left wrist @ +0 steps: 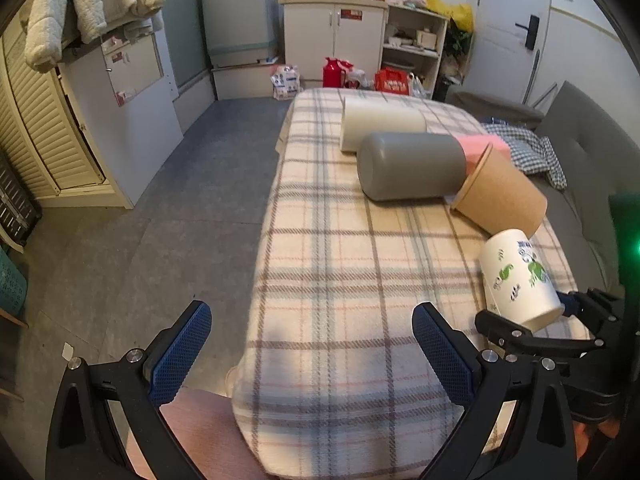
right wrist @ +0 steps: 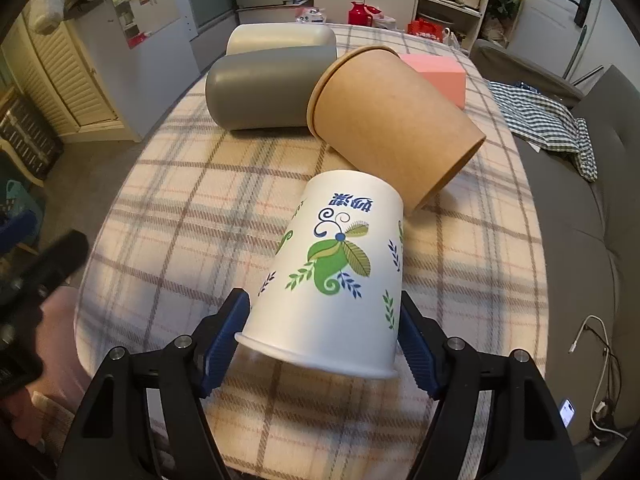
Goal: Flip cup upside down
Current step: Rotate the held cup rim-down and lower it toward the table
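A white paper cup with a green leaf print (right wrist: 336, 276) is held tilted, its rim toward the camera and its base pointing away, above the plaid cloth. My right gripper (right wrist: 324, 340) is shut on it near the rim, one blue pad on each side. The cup also shows in the left wrist view (left wrist: 518, 280), with the right gripper (left wrist: 532, 320) around its rim. My left gripper (left wrist: 312, 344) is open and empty over the near left edge of the table.
On the plaid-covered table (left wrist: 340, 264) lie a brown paper cup (right wrist: 392, 124), a grey cup (right wrist: 264, 88), a cream cup (right wrist: 280, 38) and a pink box (right wrist: 436, 72). A grey sofa with a checked cloth (right wrist: 548, 120) stands at the right. Bare floor lies at the left.
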Demonstrator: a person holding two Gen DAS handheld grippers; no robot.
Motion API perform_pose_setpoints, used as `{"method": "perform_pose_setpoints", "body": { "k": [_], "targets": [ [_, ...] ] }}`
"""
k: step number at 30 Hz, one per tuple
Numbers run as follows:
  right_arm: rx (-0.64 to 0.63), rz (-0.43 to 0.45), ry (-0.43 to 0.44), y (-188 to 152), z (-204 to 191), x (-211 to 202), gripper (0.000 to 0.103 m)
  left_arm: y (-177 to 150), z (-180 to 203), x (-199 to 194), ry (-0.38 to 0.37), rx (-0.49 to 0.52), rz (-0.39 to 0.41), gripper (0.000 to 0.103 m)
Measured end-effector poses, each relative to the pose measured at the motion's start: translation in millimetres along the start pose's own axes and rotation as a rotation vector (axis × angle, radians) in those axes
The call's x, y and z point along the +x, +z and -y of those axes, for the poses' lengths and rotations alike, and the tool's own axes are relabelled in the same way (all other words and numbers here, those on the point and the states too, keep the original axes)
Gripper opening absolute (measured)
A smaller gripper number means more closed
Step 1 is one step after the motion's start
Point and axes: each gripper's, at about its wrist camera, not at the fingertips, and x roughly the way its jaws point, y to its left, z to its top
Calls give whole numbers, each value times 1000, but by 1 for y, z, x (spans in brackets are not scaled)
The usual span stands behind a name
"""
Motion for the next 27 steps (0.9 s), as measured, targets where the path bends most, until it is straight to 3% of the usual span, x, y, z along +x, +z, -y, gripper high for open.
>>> {"method": "perform_pose_setpoints", "body": {
  "k": [3,13,27],
  "targets": [
    [13,19,30,-1,6,-3,90,2,5,2,3,15,-17,103],
    [-10,135,5,-10,36,-54,90,37,31,-8,-46,7,-33,103],
    [83,159,-33,-19,119,-60,90,57,133,27,-148,166,-186,103]
  ]
}}
